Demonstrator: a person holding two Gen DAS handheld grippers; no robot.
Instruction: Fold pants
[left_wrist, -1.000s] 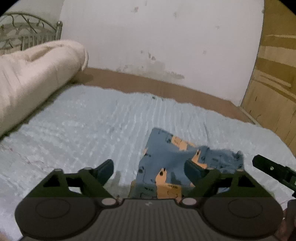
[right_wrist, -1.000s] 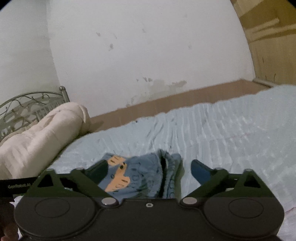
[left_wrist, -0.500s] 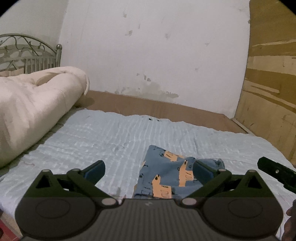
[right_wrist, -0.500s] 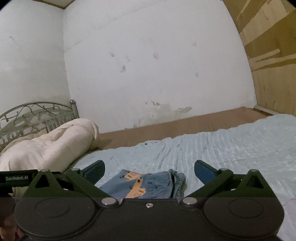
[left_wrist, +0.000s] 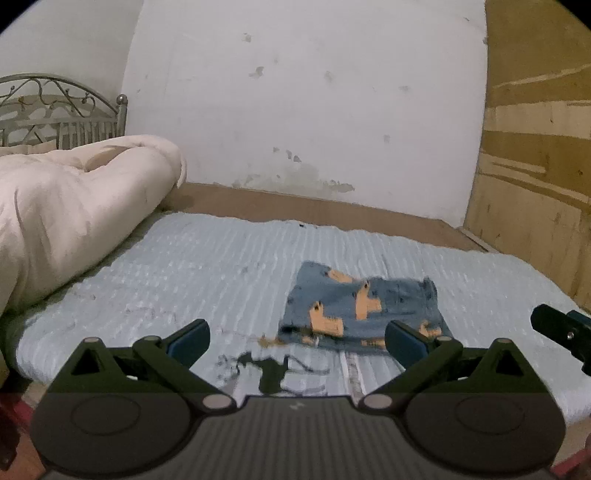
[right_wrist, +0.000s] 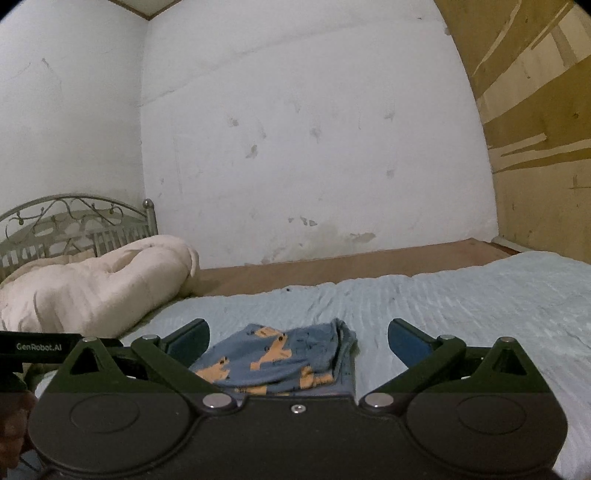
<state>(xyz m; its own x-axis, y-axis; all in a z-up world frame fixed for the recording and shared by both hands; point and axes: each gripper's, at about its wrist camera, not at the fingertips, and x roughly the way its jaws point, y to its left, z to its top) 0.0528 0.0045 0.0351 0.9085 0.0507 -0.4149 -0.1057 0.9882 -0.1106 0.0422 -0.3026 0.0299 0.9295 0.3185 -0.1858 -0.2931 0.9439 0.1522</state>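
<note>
On the light blue bedspread, well apart from the rolled cream duvet, the folded pants are being left lying flat while the left gripper and the right gripper, both wide open and empty, are being drawn back, so the folding is judged finished.

The bed is covered by a pale blue ribbed sheet. The pants, blue with orange motifs, lie folded into a compact rectangle directly on the sheet, toward its near edge. A bulky cream comforter is heaped on the bed at the left, against the metal headboard. Dark marks show on the sheet near the front edge
</note>
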